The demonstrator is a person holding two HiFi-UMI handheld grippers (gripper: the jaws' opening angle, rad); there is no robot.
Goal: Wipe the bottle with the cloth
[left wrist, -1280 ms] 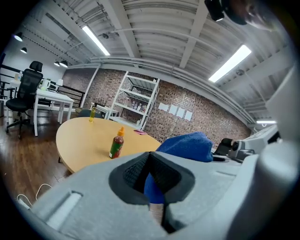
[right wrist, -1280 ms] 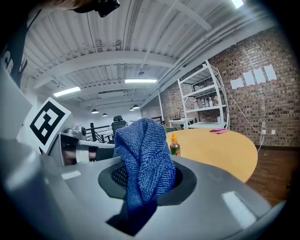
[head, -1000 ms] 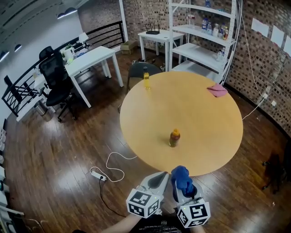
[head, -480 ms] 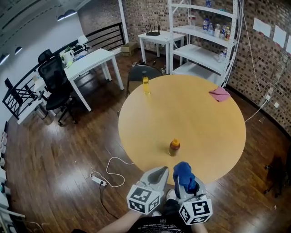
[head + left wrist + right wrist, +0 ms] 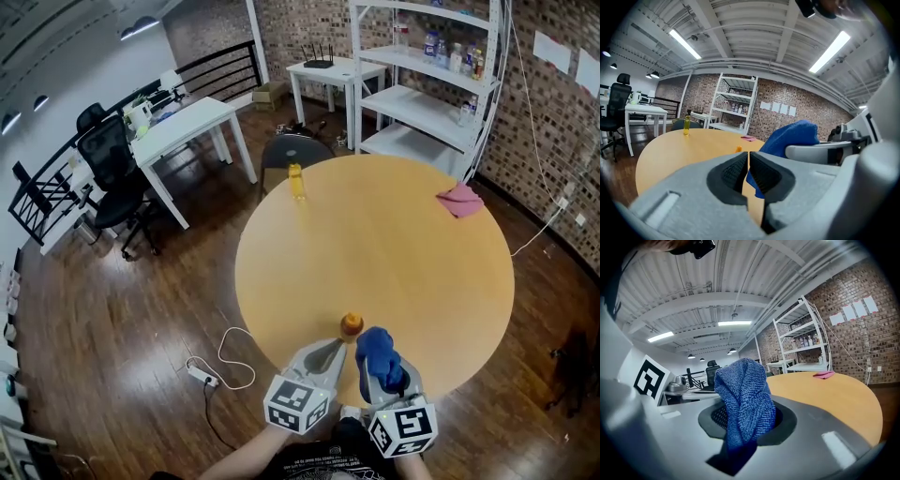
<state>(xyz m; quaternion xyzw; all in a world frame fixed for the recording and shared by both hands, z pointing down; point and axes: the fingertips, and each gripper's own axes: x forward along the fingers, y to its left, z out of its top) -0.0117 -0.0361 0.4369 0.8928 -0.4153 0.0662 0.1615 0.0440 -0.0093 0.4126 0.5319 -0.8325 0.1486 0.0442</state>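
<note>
**Bottle unguarded near the table edge, cloth ready in one hand-held gripper**

The right hand-held gripper (image 5: pixel 380 373) is clamped on a bunched blue cloth (image 5: pixel 743 399), and the left hand-held gripper (image 5: pixel 335 350) has its jaws together with nothing between them. The small bottle (image 5: pixel 352 324) with the orange cap stands upright on the round table (image 5: pixel 394 253), near the edge closest to the person and just in front of both grippers. The main risk seems to be tipping: nothing steadies the bottle, so a push from the cloth could knock it over or send it off the near edge. The left jaws would first have to open to hold it, and closed jaws arriving too fast could bump it. A loose end of the cloth hangs below the right jaws, so hard rubbing may also pull it out.
</note>
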